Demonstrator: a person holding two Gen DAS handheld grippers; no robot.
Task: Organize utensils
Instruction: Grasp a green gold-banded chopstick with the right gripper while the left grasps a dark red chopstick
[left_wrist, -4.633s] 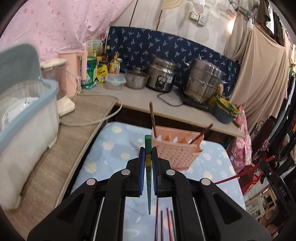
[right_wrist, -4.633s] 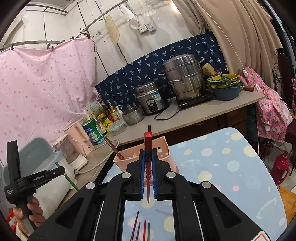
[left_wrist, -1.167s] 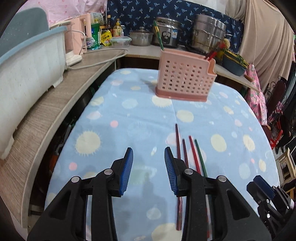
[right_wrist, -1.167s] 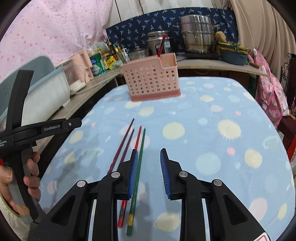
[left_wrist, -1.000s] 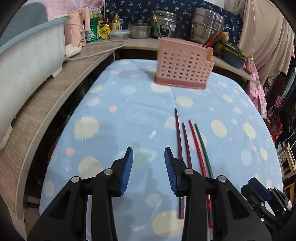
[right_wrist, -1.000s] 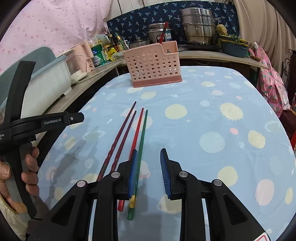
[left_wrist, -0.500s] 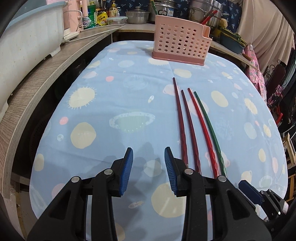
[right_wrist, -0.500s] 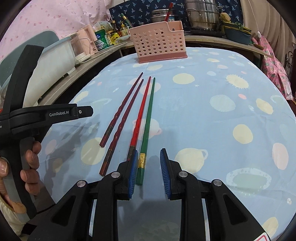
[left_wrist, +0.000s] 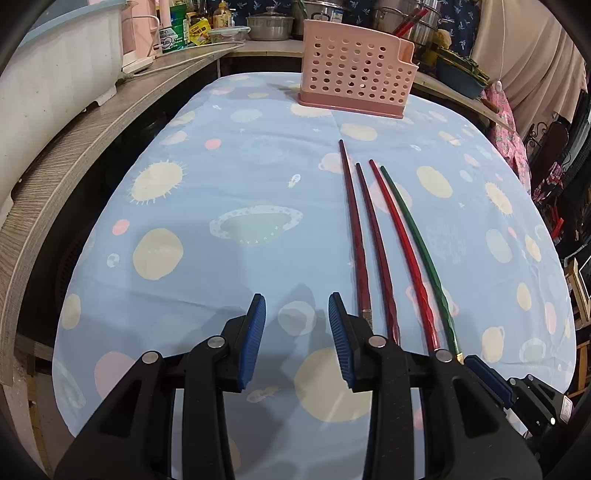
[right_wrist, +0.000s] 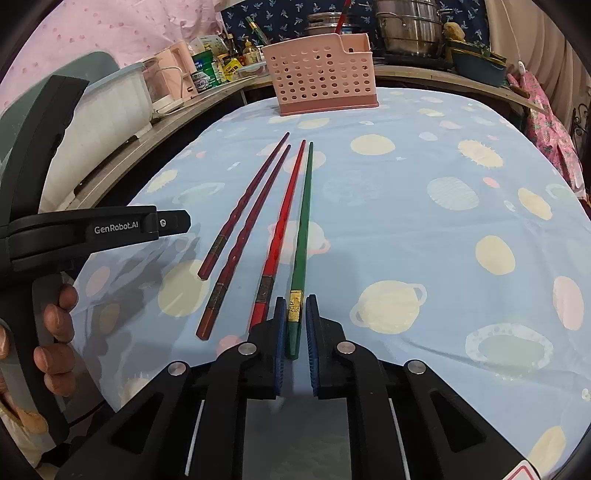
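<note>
Several chopsticks lie side by side on the blue patterned tablecloth (left_wrist: 240, 177): two dark maroon ones (left_wrist: 352, 221), a bright red one (left_wrist: 399, 236) and a green one (right_wrist: 303, 229). My right gripper (right_wrist: 294, 314) is low over the cloth, its jaws a little apart on either side of the green chopstick's thick end (right_wrist: 294, 325), without squeezing it. My left gripper (left_wrist: 297, 314) is open and empty, just left of the maroon chopsticks' thick ends. A pink perforated utensil basket (left_wrist: 354, 83) stands at the table's far end with a few chopsticks in it.
A wooden counter (left_wrist: 92, 140) runs along the left with a pale plastic bin (left_wrist: 48, 66), kettle and jars. Steel pots (right_wrist: 410, 26) sit on the back counter. The table's right edge drops off near hanging clothes (left_wrist: 554, 122).
Both grippers came back from the basket, opened and dropped low to the chopsticks' near ends. The right jaws now sit around the green chopstick's end and have narrowed.
</note>
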